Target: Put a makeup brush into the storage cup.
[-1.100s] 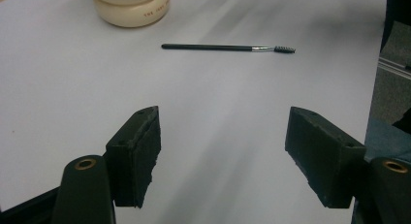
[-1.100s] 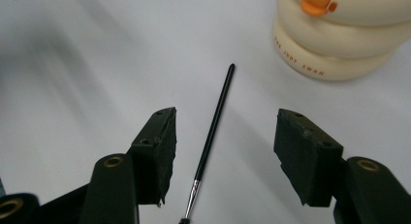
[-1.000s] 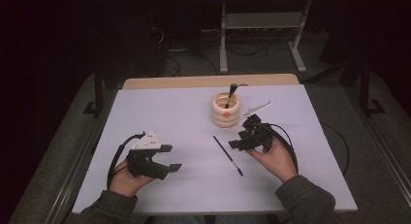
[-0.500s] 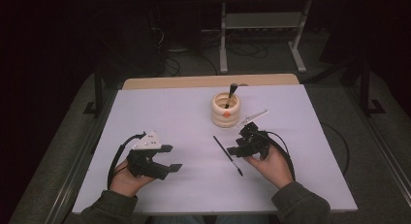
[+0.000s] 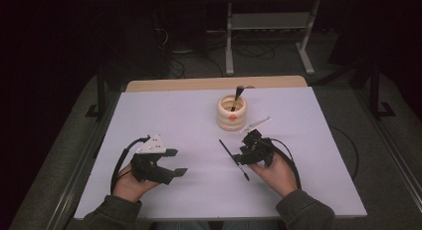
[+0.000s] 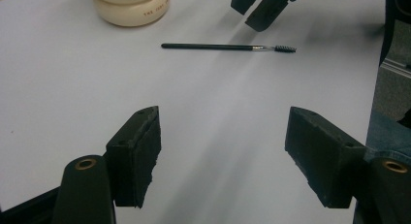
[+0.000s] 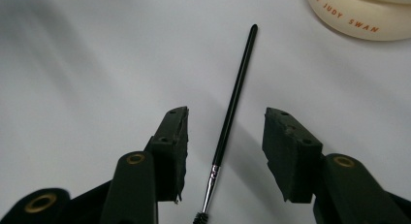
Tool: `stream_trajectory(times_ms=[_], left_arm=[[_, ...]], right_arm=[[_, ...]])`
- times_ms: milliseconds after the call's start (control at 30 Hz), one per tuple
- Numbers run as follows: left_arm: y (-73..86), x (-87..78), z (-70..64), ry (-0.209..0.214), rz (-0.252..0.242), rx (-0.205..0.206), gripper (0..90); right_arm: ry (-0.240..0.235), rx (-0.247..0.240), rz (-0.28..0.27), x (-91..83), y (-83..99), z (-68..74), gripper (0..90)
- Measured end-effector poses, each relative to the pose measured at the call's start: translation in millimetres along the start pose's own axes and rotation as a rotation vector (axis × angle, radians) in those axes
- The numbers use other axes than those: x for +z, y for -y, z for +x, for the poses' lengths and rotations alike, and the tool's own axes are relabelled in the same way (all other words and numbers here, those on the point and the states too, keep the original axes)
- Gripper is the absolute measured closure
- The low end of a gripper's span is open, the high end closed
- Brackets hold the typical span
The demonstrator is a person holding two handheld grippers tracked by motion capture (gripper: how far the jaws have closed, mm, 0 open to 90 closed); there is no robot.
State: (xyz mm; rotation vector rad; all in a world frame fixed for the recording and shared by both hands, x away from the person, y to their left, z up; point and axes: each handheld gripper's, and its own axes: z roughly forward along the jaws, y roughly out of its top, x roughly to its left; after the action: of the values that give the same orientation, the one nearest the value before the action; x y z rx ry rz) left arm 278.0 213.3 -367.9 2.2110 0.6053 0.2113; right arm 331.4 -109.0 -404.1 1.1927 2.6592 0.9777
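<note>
Step in hand, by the look of it: the approach to pick up the brush (image 7: 232,103) – no grasp yet. Right gripper (image 7: 225,151) held low over the table (image 5: 164,115), jaws apart, with the brush lying flat between them and touching neither. Handle pointing away toward the cup (image 5: 232,113), bristle end at the near side, close to the base of the jaws. In the high view, right gripper (image 5: 249,150) just in front of the cup and a little to its right, the brush (image 5: 234,159) as a thin dark line at the gripper's left edge.

Next move, as a judgement: lower slightly, then close on the handle just above the metal ferrule – a thin, round handle, so likely to roll or slip if the pads meet it off centre. After that, probably a lift and a turn of the handle toward the cup, where another brush (image 5: 236,96) already stands.

Left gripper (image 5: 166,163) resting well to the left of the cup and nearer the person, jaws wide apart, holding nothing. A pale stick-like thing (image 5: 258,124) lying just right of the cup; hard to tell what it is.
</note>
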Motion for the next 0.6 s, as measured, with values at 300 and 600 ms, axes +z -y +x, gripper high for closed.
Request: stream_trajectory(times_ms=[300,600], left_arm=[[-0.3,-0.4,0.1,-0.001,-0.001,0.006,28.7],[-0.2,-0.6,0.1,-0.002,-0.004,0.003,28.8]], right_arm=[[0.011,-0.016,0.026,9.8,0.9,6.0,57.6],[0.038,-0.025,0.048,19.6,3.0,8.6,64.0]])
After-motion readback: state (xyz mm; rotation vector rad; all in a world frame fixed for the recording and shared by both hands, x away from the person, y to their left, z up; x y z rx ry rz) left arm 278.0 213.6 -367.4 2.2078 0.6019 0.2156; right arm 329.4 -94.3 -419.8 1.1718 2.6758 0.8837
